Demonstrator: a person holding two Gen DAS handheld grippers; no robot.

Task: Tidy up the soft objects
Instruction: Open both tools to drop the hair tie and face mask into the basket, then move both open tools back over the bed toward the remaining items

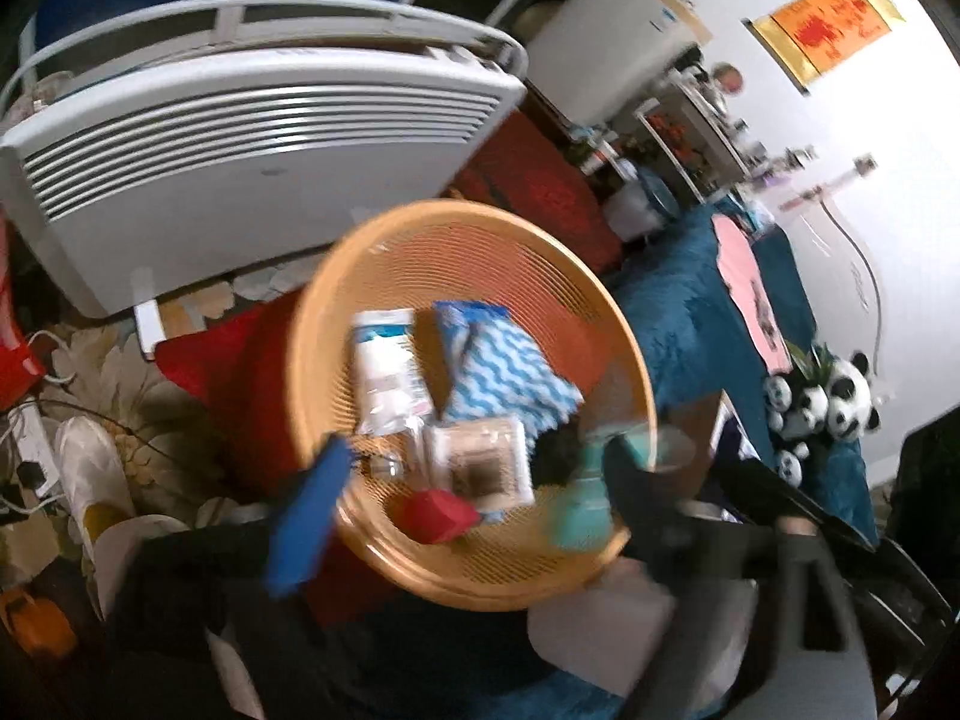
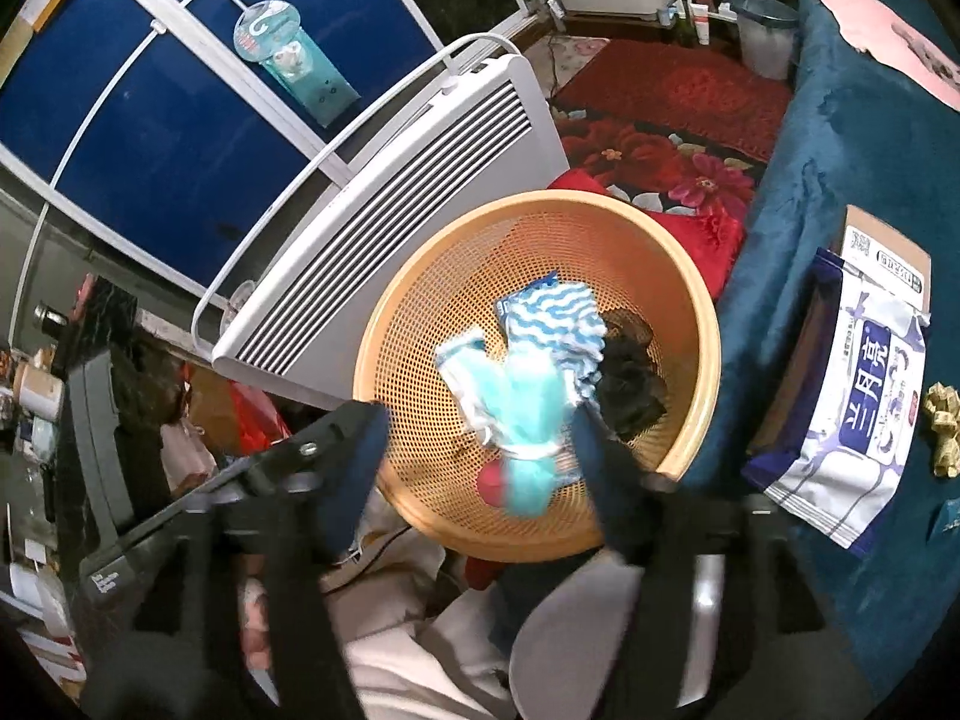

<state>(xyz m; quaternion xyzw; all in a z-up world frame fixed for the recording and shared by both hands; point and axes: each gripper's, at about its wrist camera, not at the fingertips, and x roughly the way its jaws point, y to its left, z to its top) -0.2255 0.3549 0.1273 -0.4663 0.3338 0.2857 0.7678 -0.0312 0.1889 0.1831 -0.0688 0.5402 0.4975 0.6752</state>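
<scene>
Landmark: the orange mesh basket (image 2: 690,324), standing on the floor between the white heater (image 2: 420,192) and the teal-covered bed (image 2: 840,150); every place below is told from it

Left gripper: your left gripper (image 1: 480,492) hangs over the basket's near rim with its jaws spread wide and nothing between the pads; the blue finger (image 1: 309,522) lies outside the rim

Right gripper: your right gripper (image 2: 480,450) points down into the basket, jaws apart; a pale turquoise soft bundle (image 2: 528,420) sits in the gap, blurred, and no pad appears to press on it, so I judge it loose

Task's things: inside the basket lie the turquoise bundle, a blue-and-white wavy cloth (image 2: 552,324) toward the far wall, a dark crumpled cloth (image 2: 630,384) on the bed side, a red soft piece (image 2: 492,483) at the near wall, and in the left view one white-and-blue packet (image 1: 387,372) and one clear packet with a brown card (image 1: 480,462)

Key relation: the bundle lies straight ahead of and below your right gripper, its long axis running from near rim to far wall, roughly along the fingers; your right hand is the nearer one

Count: one basket, two grippers, six items in the basket that I can tell apart; blur may hide more

Outside the basket: one printed bag (image 2: 864,396) on the bed; one cluster of panda toys (image 1: 822,402) farther along it
</scene>
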